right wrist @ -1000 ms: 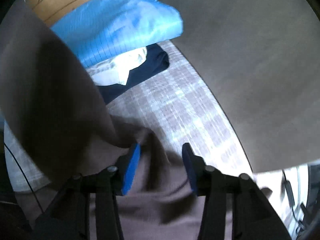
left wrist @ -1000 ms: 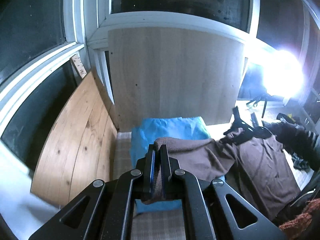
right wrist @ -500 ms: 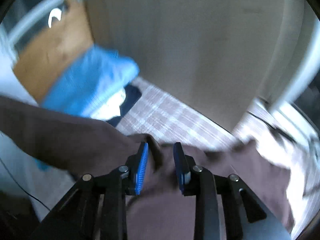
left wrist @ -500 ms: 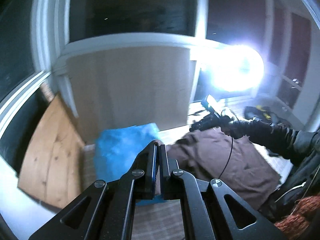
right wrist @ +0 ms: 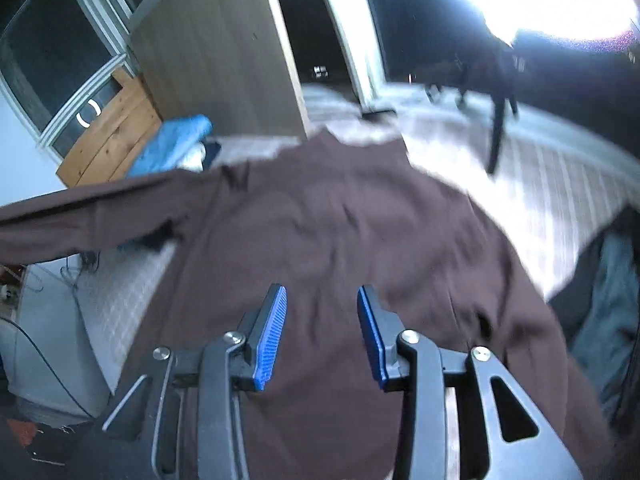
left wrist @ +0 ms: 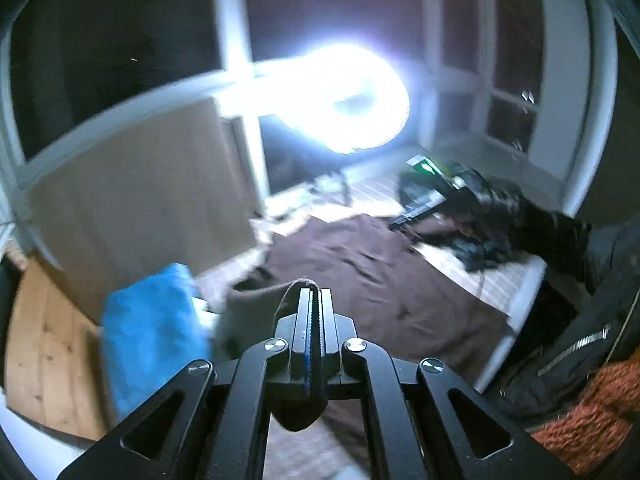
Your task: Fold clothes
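My left claw (left wrist: 313, 304) is clamped tight on a sleeve end of the brown shirt (right wrist: 340, 216), which lies spread across the checked table (right wrist: 532, 184). My right claw (right wrist: 322, 312) hovers wide apart over the shirt's body, gripping nothing. Folded blue clothes (left wrist: 152, 328) sit near the table's far left corner.

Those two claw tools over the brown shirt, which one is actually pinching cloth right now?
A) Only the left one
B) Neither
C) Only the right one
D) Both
A: the left gripper is clamped shut on a fold of the brown shirt, while the right gripper hangs over it with its blue pads apart.
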